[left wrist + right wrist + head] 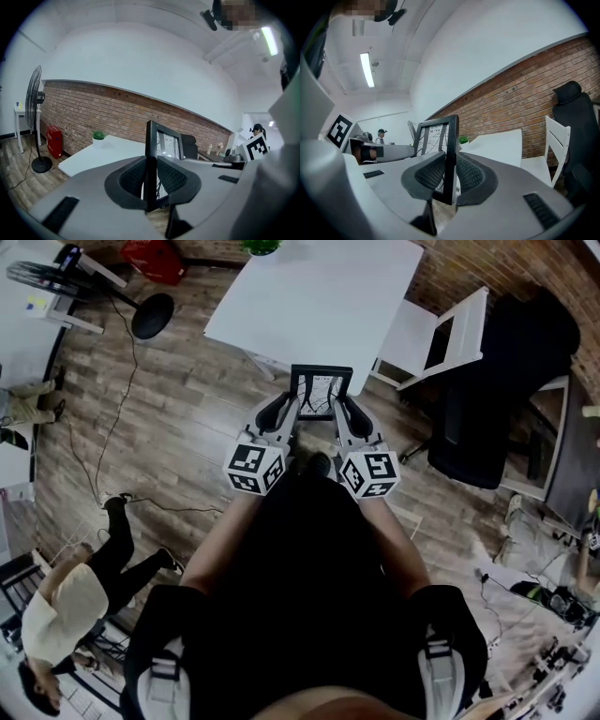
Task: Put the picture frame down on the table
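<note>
We hold the picture frame (321, 393) in the air between our two tools, one on each side. The left gripper (151, 176) is closed on the frame's left border, with the black edge pinched between its ribbed pads. The right gripper (450, 174) is clamped on the right border in the same way. The frame stands upright, and its pale picture with dark branching lines shows in all three views.

From the head view the frame sits just before the near edge of the white table (319, 296), not resting on it, and the wooden floor (187, 418) shows around and beneath it. Both gripper views show floor under the frame's lower edge.

A small green plant (98, 136) stands at the far end of the table, next to the brick wall (93, 108). A fan (35, 108) stands on the floor to the left of the table. A white chair (441, 338) is beside the table on the right, with a black chair (506, 381) next to it. A person (66, 606) stands well apart at the lower left.
</note>
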A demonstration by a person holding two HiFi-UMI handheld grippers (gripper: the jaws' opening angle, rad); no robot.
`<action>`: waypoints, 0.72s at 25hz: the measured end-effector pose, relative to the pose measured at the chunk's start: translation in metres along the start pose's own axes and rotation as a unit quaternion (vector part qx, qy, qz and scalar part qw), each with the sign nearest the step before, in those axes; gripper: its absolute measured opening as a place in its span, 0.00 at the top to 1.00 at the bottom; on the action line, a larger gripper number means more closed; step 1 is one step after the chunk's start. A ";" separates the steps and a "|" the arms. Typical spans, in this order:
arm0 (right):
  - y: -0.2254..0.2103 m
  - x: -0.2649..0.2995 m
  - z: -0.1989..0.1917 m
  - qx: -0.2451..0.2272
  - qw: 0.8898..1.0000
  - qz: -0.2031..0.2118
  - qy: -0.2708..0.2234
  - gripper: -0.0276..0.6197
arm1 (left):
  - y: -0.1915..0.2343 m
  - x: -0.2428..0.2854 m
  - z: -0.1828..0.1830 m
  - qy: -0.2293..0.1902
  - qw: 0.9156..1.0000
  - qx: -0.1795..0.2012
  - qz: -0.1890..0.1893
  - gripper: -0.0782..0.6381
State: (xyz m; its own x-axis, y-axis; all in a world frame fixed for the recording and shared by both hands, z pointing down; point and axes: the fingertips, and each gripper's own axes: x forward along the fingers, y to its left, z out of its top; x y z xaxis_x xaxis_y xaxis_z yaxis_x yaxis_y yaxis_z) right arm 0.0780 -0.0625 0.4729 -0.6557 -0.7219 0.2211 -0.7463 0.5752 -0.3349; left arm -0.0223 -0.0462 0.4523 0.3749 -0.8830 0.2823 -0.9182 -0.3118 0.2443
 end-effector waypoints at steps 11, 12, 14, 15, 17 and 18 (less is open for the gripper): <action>-0.019 0.039 0.007 0.001 1.000 -0.017 0.008 0.85 | 0.027 0.038 0.012 -0.002 1.000 -0.011 -0.011 0.78; -0.019 0.044 0.008 0.000 1.000 -0.017 0.009 0.85 | 0.031 0.041 0.013 -0.003 1.000 -0.012 -0.011 0.78; -0.021 0.055 0.009 -0.001 1.000 -0.019 0.012 0.85 | 0.040 0.048 0.015 -0.002 1.000 -0.015 -0.012 0.78; -0.022 0.060 0.010 0.000 1.000 -0.020 0.013 0.85 | 0.044 0.052 0.016 -0.001 1.000 -0.017 -0.013 0.78; -0.024 0.070 0.010 0.002 1.000 -0.024 0.015 0.85 | 0.052 0.060 0.016 0.002 1.000 -0.020 -0.015 0.78; -0.026 0.074 0.010 0.003 1.000 -0.025 0.017 0.85 | 0.056 0.064 0.017 0.004 1.000 -0.021 -0.016 0.78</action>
State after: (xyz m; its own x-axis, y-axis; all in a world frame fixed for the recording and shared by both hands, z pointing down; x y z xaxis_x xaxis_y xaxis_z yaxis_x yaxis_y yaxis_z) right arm 0.0498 -0.1346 0.4883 -0.6206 -0.7366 0.2688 -0.7781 0.5360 -0.3275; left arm -0.0519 -0.1258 0.4684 0.4054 -0.8701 0.2802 -0.8994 -0.3249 0.2925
